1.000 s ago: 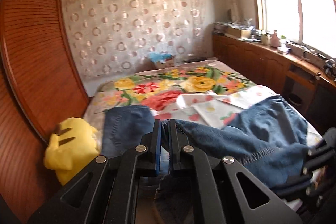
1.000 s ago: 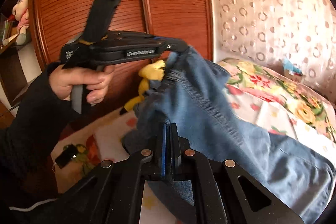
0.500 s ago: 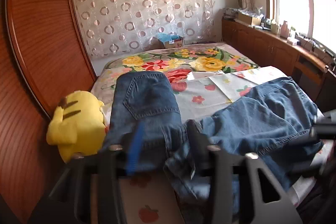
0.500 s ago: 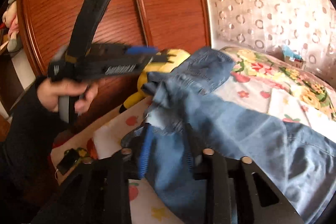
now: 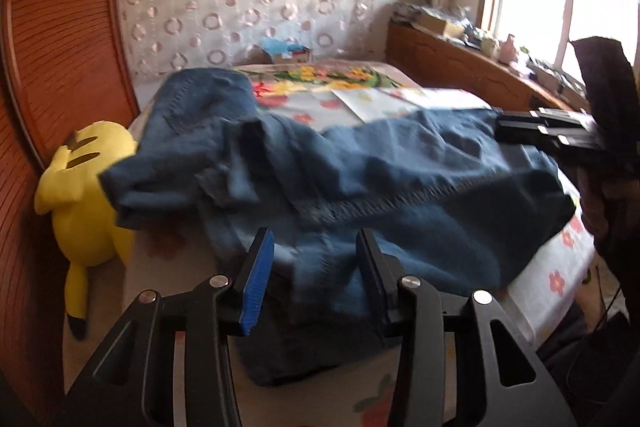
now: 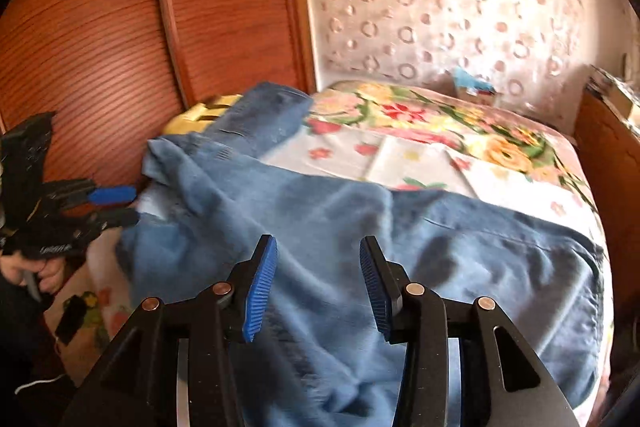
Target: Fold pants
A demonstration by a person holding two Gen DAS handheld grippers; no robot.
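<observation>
Left wrist: my left gripper (image 5: 316,275) is closing with empty jaws above the crumpled jeans (image 5: 360,179) at the bed's (image 5: 556,267) near edge.
Right wrist: my right gripper (image 6: 318,283) is opening, gripping nothing; I'd spread the heaped denim flat, then pinch the waistband corners before folding.

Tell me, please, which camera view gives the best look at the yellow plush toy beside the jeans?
The left wrist view: there the yellow plush toy lies nearly whole on the bed's edge by the wooden wardrobe door, only partly overlapped by the blue jeans. The right wrist view shows just a yellow sliver behind the denim.
</observation>
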